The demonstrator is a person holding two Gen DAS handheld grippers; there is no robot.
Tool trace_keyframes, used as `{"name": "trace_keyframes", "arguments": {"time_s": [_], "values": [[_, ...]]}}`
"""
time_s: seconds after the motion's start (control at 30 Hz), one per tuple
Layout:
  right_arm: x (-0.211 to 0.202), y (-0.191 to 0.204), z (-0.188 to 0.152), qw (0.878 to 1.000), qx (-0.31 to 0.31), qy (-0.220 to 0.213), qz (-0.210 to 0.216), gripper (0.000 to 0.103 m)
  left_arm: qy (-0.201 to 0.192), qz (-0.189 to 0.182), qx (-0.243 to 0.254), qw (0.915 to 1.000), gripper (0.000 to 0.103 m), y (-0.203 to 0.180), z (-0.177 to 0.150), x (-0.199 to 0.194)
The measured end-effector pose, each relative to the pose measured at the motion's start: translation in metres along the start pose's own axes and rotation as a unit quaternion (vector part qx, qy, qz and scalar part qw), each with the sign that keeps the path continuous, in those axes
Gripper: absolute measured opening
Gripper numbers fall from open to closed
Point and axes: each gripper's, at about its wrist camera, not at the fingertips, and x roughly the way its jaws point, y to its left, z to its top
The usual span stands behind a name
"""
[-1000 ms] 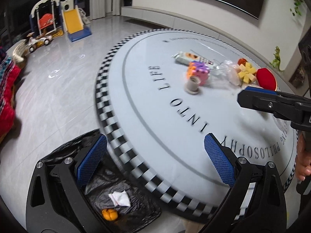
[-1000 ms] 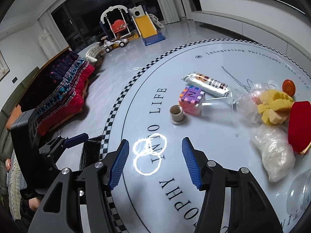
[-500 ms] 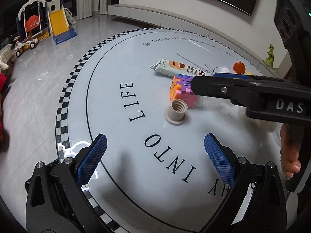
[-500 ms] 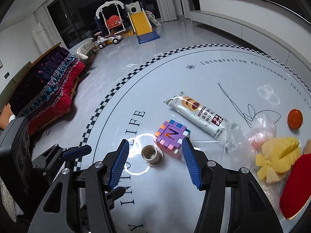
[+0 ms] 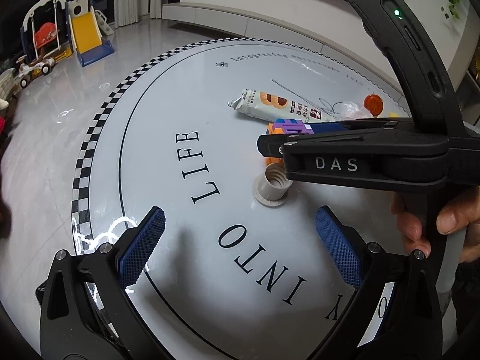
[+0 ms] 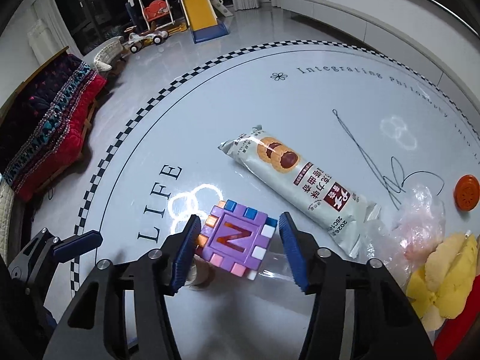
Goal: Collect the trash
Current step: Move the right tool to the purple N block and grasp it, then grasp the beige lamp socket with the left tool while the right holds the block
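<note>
A purple foam cube with an orange N stands on the round white table. My right gripper straddles it, jaws closing, the blue pads close to its sides with a sliver of gap on the right. A grey lamp socket sits just beside the cube, partly under the right gripper's left finger. My left gripper hovers open and empty over the printed word INTO, short of the socket. A silver biscuit pack lies beyond the cube.
Right of the cube lie a crumpled clear plastic bag, an orange disc, yellow foam pieces and a red object. A hand holds the right gripper's handle. Off the table: a toy slide and a sofa.
Both grippers moved in over the table. The right one came down around the purple cube and its jaws narrowed. The black trash bag left the left wrist view.
</note>
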Motion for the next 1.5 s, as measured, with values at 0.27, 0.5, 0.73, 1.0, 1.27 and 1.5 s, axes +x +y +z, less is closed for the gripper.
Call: {"name": "trace_keyframes", "arguments": {"time_s": [0.27, 0.5, 0.73, 1.0, 1.27, 1.5], "values": [[-0.031, -0.017, 0.007, 0.999, 0.027, -0.042, 0.009, 0.051, -0.005, 0.001, 0.016, 0.9999, 0.097, -0.01, 0.007, 0.012], [-0.052, -0.032, 0.007, 0.997, 0.051, -0.063, 0.01, 0.051, -0.011, 0.02, 0.058, 0.998, 0.08, -0.029, 0.016, 0.026], [-0.058, -0.036, 0.001, 0.996, 0.059, -0.065, 0.019, 0.051, 0.009, 0.02, 0.059, 0.998, 0.034, -0.031, 0.015, 0.039], [-0.067, -0.03, -0.014, 0.995, 0.067, -0.066, 0.03, 0.051, 0.001, 0.014, 0.043, 0.999, 0.024, -0.029, 0.006, 0.018], [-0.09, -0.015, -0.024, 0.994, 0.074, -0.075, 0.036, 0.051, -0.002, 0.022, 0.035, 0.9991, 0.024, -0.026, -0.008, -0.008], [-0.112, 0.011, -0.041, 0.994, 0.063, -0.083, 0.041, 0.051, -0.02, 0.021, 0.024, 0.9993, 0.024, -0.017, -0.022, -0.043]]}}
